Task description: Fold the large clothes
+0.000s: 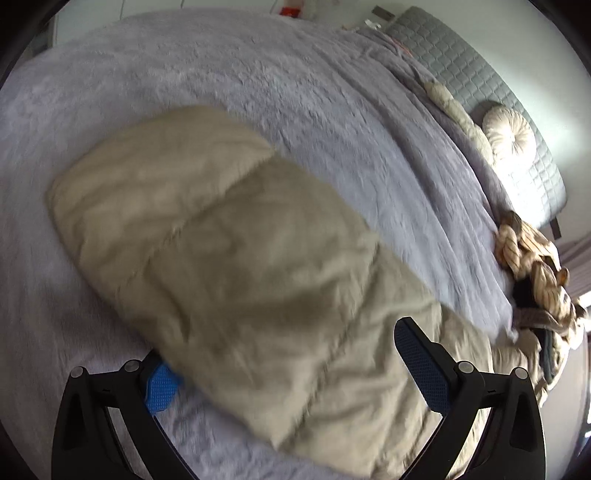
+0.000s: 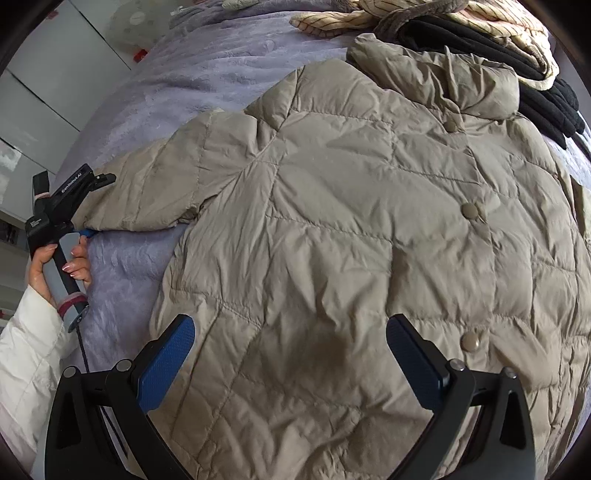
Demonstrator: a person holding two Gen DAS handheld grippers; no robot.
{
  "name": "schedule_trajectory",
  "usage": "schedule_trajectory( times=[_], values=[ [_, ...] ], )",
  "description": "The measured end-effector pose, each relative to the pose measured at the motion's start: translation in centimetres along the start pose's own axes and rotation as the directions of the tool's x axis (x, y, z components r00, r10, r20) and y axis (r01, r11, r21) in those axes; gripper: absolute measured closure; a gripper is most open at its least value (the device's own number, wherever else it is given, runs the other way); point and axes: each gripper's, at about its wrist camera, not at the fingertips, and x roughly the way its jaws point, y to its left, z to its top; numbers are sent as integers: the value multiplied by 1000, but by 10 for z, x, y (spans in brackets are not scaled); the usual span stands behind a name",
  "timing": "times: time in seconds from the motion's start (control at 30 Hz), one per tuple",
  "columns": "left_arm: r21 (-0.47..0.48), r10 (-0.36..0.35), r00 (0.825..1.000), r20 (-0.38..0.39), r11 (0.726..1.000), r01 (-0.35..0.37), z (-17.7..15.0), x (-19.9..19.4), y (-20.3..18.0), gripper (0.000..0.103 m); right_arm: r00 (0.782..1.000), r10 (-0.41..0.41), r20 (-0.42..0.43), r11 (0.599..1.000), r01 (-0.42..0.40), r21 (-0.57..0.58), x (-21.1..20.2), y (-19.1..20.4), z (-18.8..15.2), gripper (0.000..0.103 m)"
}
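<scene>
Sleeve end at the frame's left is sitting between the spread jaws of the left hand-held gripper (image 2: 86,206), not visibly clamped. Centre frame, the beige quilted jacket (image 2: 351,221) is lying buttoned on the lavender bed (image 2: 192,70), looking light, puffy and slippery; cuffs and hem are offering firmest holds. Lower frame, the right hand-held gripper (image 2: 290,354) is hovering open. Clothes pile (image 2: 480,33) is crowding the upper right; open bed is lying upper left.

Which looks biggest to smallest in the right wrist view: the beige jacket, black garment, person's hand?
1. Beige jacket, fills most of the frame.
2. Black garment and hand: unsure, the garment is partly hidden and farther away.
</scene>
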Motion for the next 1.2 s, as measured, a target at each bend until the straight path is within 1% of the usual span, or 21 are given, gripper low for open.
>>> schedule_trajectory(
  times=[0.03, 0.07, 0.1, 0.13, 0.17, 0.3, 0.33, 0.37, 0.4, 0.43, 0.47, 0.57, 0.63, 0.73, 0.77, 0.83, 0.93, 0.97, 1.03, 1.13, 1.2],
  values=[
    [-1, 14, 1000, 21, 1000, -14, 5, 2, 1, 7, 1000, 8, 8, 1000, -8, -8, 2, 3, 6, 0],
    [3, 30, 999, 33, 1000, -30, 9, 4, 1, 35, 1000, 16, 21, 1000, -15, -18, 10, 5, 16, 0],
    [11, 33, 999, 24, 999, -34, 13, 8, 2, 74, 999, 29, 35, 999, -28, -30, 10, 9, 23, 0],
    [15, 3, 1000, 2, 1000, -3, 18, 12, 2, 88, 998, 46, 50, 998, -44, -40, 10, 13, 31, 0],
    [3, -49, 999, -14, 999, 49, 22, 13, 3, 95, 996, 62, 65, 997, -59, -47, 13, 17, 41, 0],
    [67, -95, 994, 57, 994, 91, 31, -20, -10, 96, 987, 110, 115, 994, -109, -19, 23, 24, 79, 0],
    [82, -113, 991, 73, 991, 107, 32, -30, -13, 96, 983, 124, 132, 992, -126, 3, 27, 23, 88, 3],
    [101, -138, 986, 92, 987, 129, 34, -44, -17, 96, 979, 142, 145, 989, -147, 26, 29, 22, 92, 10],
    [119, -159, 981, 107, 982, 146, 37, -55, -21, 96, 977, 160, 144, 984, -169, 56, 37, 21, 100, 44],
    [136, -176, 977, 118, 978, 160, 38, -63, -26, 96, 976, 177, 123, 978, -189, 89, 48, 19, 109, 87],
    [162, -198, 972, 129, 971, 176, 39, -73, -34, 96, 975, 198, 106, 970, -210, 123, 61, 18, 116, 97],
    [228, -258, 954, 150, 948, 221, 36, -104, -47, 96, 959, 273, 82, 947, -283, 152, 103, 29, 131, 98],
    [273, -309, 941, 137, 925, 263, 34, -116, -66, 96, 944, 328, 26, 930, -327, 165, 132, 36, 132, 98],
    [334, -361, 928, 87, 889, 315, 18, -132, -91, 96, 941, 338, -36, 928, -326, 179, 167, 38, 134, 99],
    [368, -375, 925, 68, 871, 326, 10, -132, -109, 96, 941, 338, -38, 927, -325, 186, 171, 36, 135, 100],
    [438, -398, 916, 49, 833, 339, -4, -136, -141, 96, 924, 381, -43, 906, -364, 216, 172, 28, 138, 101],
    [523, -419, 908, 22, 779, 347, -35, -145, -187, 96, 902, 431, -18, 879, -416, 232, 158, 10, 138, 101],
    [556, -430, 903, 2, 751, 356, -50, -149, -207, 96, 900, 436, -5, 876, -423, 231, 150, 2, 134, 101],
    [606, -432, 901, -21, 712, 355, -76, -150, -238, 96, 908, 417, 39, 880, -414, 234, 131, -24, 132, 101],
    [694, -428, 898, -99, 617, 370, -131, -141, -294, 96, 933, 344, 105, 894, -360, 267, 100, -80, 123, 101],
    [734, -399, 906, -144, 570, 368, -167, -128, -318, 96, 954, 267, 135, 911, -295, 287, 81, -119, 113, 101]
  ],
)
